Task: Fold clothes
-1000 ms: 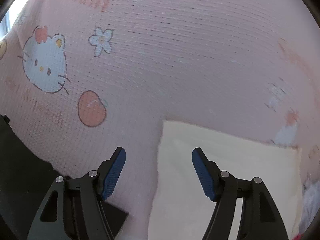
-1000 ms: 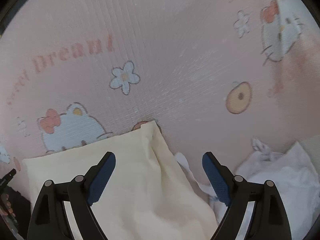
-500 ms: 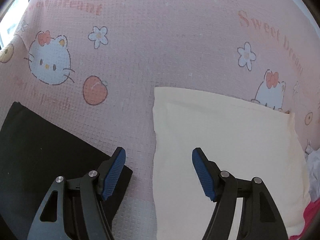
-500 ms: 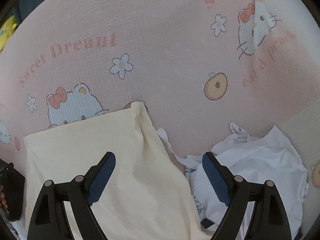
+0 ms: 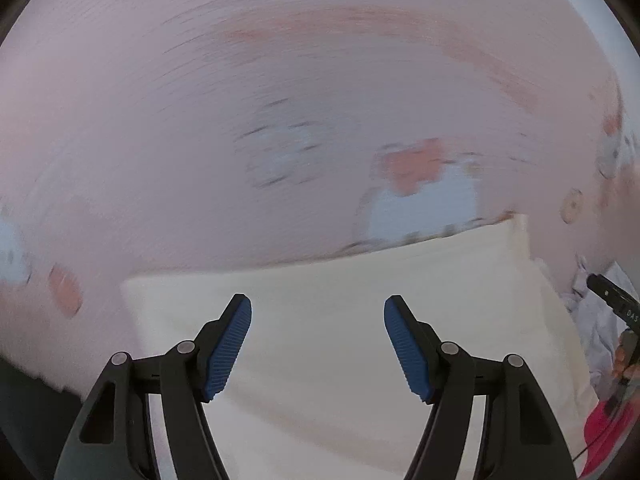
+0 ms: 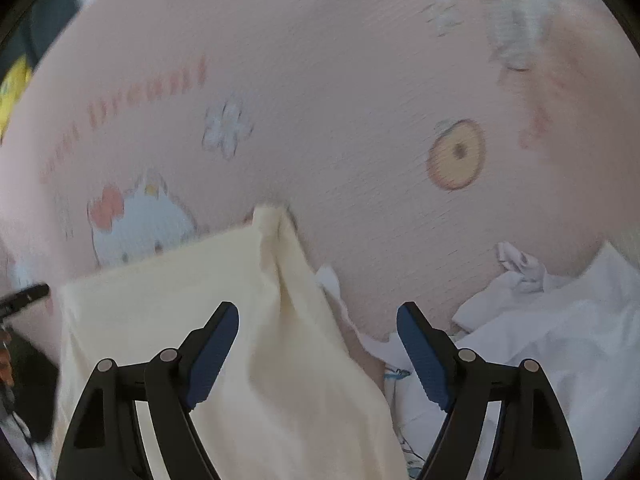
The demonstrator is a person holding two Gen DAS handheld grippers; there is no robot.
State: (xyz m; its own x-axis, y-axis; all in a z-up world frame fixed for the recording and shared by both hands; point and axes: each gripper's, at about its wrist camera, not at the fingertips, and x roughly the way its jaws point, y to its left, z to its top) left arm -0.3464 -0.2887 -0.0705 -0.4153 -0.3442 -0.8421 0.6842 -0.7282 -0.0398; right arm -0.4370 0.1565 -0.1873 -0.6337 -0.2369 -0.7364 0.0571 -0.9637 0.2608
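A folded cream garment (image 5: 340, 320) lies flat on the pink cartoon-print bedspread (image 5: 280, 80). My left gripper (image 5: 318, 344) is open and empty, just above the garment's middle. The same garment shows in the right wrist view (image 6: 192, 320), with a raised crease at its far right corner. My right gripper (image 6: 318, 352) is open and empty over the garment's right edge. The left wrist view is blurred by motion.
A crumpled pile of white clothes (image 6: 560, 340) lies right of the cream garment. A dark folded garment (image 6: 24, 380) sits at its left. Something red (image 5: 600, 432) shows at the lower right of the left wrist view. The bedspread (image 6: 360, 100) stretches beyond.
The left gripper has swung right, from the cream garment's left edge to over its middle; the dark garment has left its view. The right gripper moved closer to the bed. Both stay open.
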